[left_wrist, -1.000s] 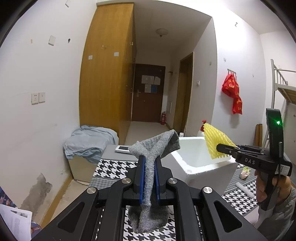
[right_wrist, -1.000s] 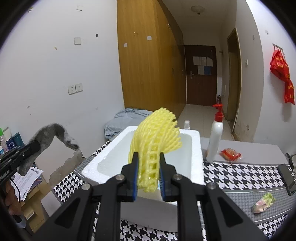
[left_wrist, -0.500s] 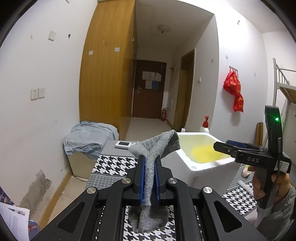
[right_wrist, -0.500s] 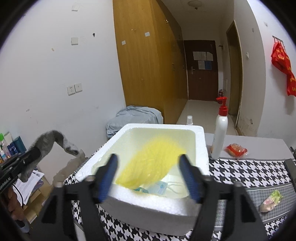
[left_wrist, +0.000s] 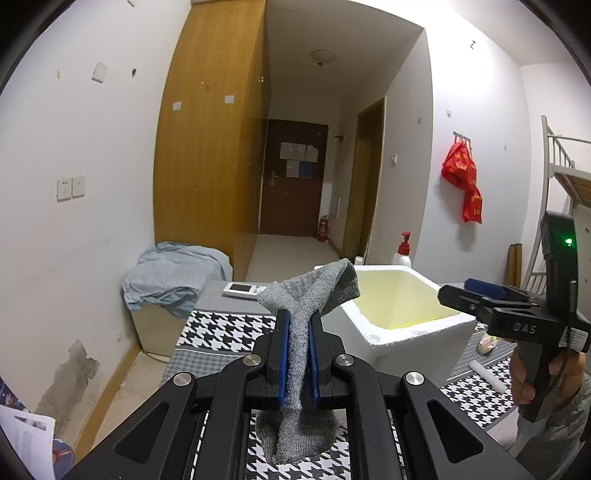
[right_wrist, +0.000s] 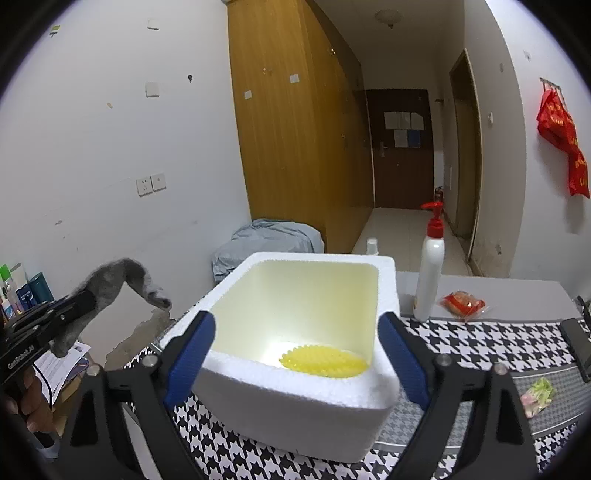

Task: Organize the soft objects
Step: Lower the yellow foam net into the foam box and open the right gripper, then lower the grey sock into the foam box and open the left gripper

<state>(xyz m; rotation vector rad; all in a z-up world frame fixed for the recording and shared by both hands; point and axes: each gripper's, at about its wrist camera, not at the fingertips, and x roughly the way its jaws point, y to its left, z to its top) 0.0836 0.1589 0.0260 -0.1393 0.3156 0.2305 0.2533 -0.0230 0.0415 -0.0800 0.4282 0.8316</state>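
A: At left, our left gripper [left_wrist: 297, 332] keeps its fingers [left_wrist: 282, 343] pinched on the grey sock [left_wrist: 310, 291], which hangs above the houndstooth tabletop [left_wrist: 221, 325], beside the foam box [right_wrist: 295, 402].

B: At right, our right gripper [right_wrist: 295, 354] is spreading its fingers [right_wrist: 190, 350], nothing between them; the yellow foam net [right_wrist: 325, 360] lies on the box floor.

White walls [right_wrist: 110, 166], tall wooden wardrobe [right_wrist: 288, 140] on the left, a dark door [right_wrist: 400, 147] closing the corridor, ceiling lamp [right_wrist: 388, 16] overhead, pale floor [right_wrist: 399, 229].
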